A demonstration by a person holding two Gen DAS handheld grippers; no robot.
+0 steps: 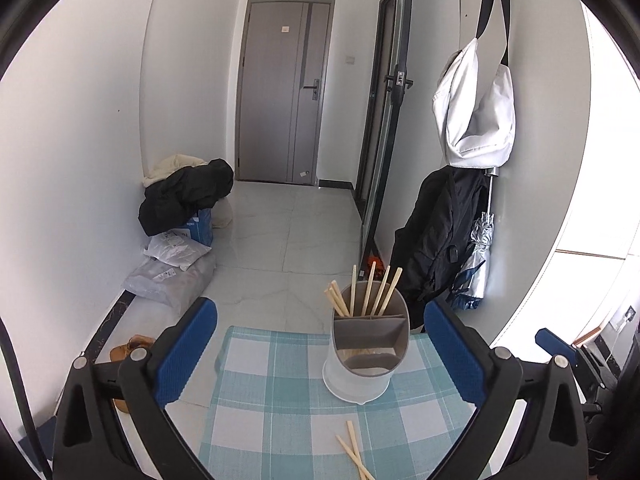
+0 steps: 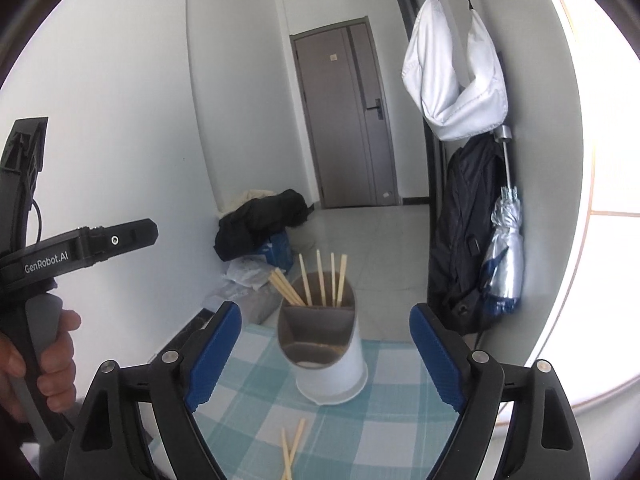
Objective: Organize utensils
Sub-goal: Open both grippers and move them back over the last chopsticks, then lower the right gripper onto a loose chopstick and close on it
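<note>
The left gripper [image 1: 320, 344] has its blue ribbed fingers [image 1: 188, 352] spread wide with nothing between them; the right gripper [image 2: 326, 344] likewise stands with its blue fingers [image 2: 214, 352] apart and empty. A hand [image 2: 48, 356] grips the grey handle of the left gripper at the edge of the right wrist view.

Just ahead of both sets of fingers stands a holder [image 1: 366, 356], a smooth white cylinder with a slanted open top and grey dividers that split it into compartments. It rests upright on a woven cloth [image 1: 256, 400] checked in pale teal and white, which covers the bench. Six or so thin, straight, light wooden chopsticks [image 1: 370, 290] stand in the rear compartment, some leaning left; the front compartments look empty of sticks. More loose chopsticks [image 1: 354, 452] lie flat on the cloth in front of the holder, crossing each other.

Beyond the bench are a glossy tiled floor [image 1: 280, 224], a grey door [image 1: 284, 88], a heap of dark clothes [image 1: 188, 196], and a white bag [image 1: 476, 108] hanging on the wall.
</note>
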